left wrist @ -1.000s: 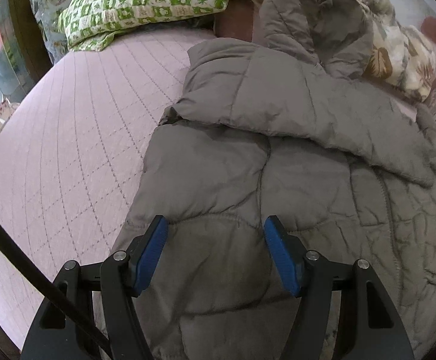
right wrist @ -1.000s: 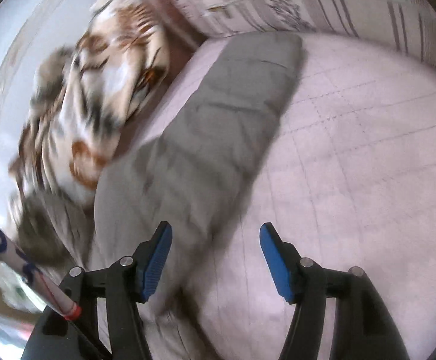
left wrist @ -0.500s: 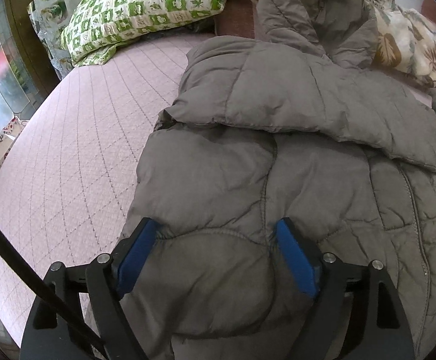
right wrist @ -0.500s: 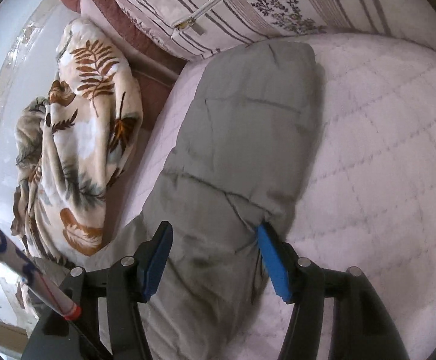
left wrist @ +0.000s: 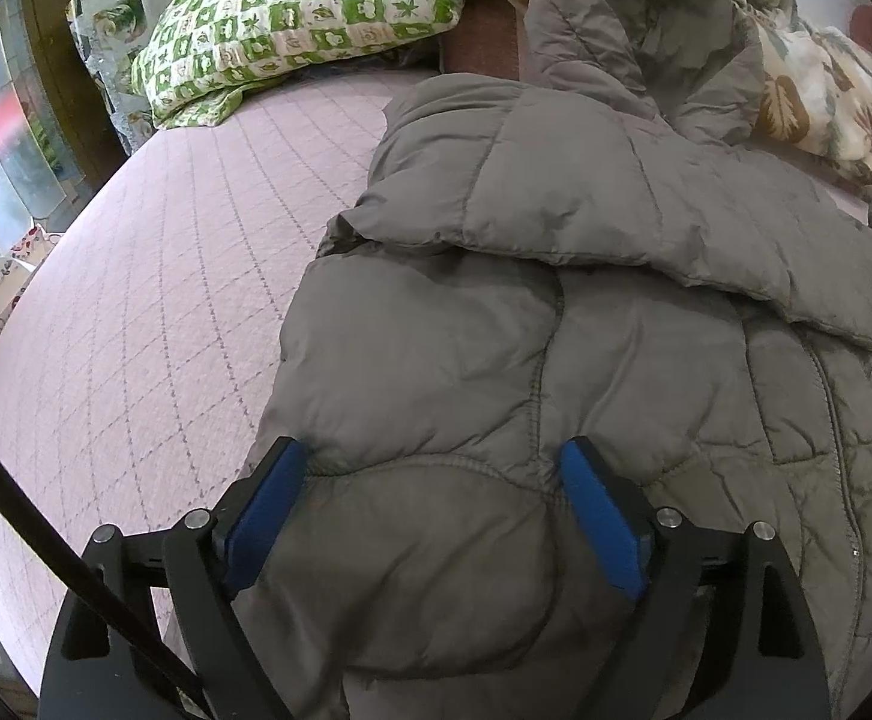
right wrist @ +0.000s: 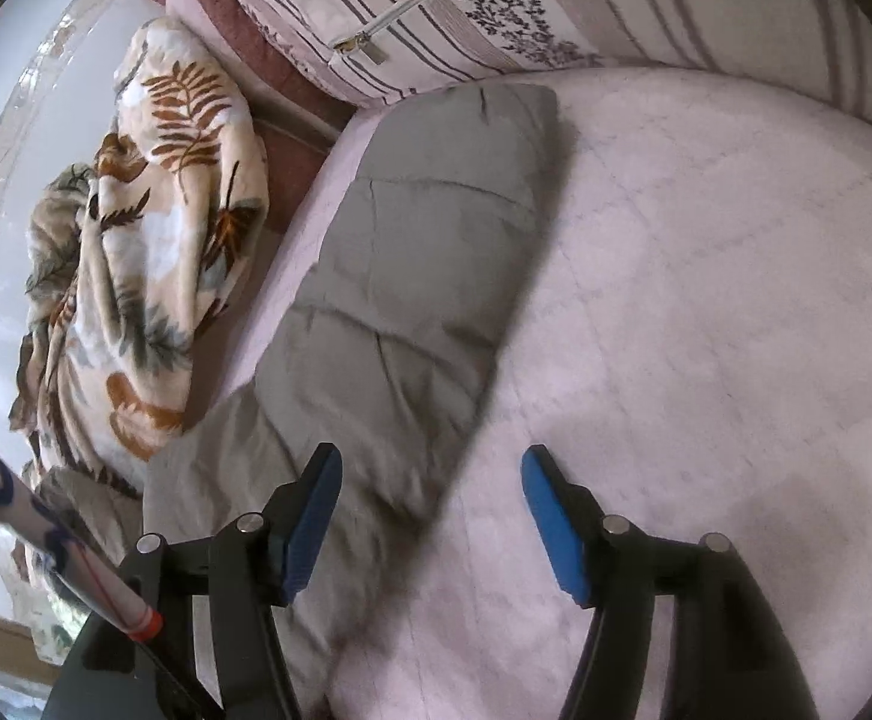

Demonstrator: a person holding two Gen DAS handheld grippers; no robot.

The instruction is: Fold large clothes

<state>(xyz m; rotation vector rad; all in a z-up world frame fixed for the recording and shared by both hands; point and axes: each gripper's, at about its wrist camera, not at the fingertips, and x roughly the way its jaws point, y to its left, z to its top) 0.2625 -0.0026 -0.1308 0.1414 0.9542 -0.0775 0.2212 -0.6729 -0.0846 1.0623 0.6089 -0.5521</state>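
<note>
Left hand-held gripper [left wrist: 436, 474] wide astride puffy grey quilted jacket [left wrist: 556, 348], right hand-held gripper [right wrist: 429, 468] wide over its sleeve [right wrist: 411, 252]

Green check pillow [left wrist: 297, 18] & leaf-print blanket [right wrist: 153, 228] at bed's head, striped zip cushion [right wrist: 556, 12] on pink quilt [left wrist: 135, 300].
</note>
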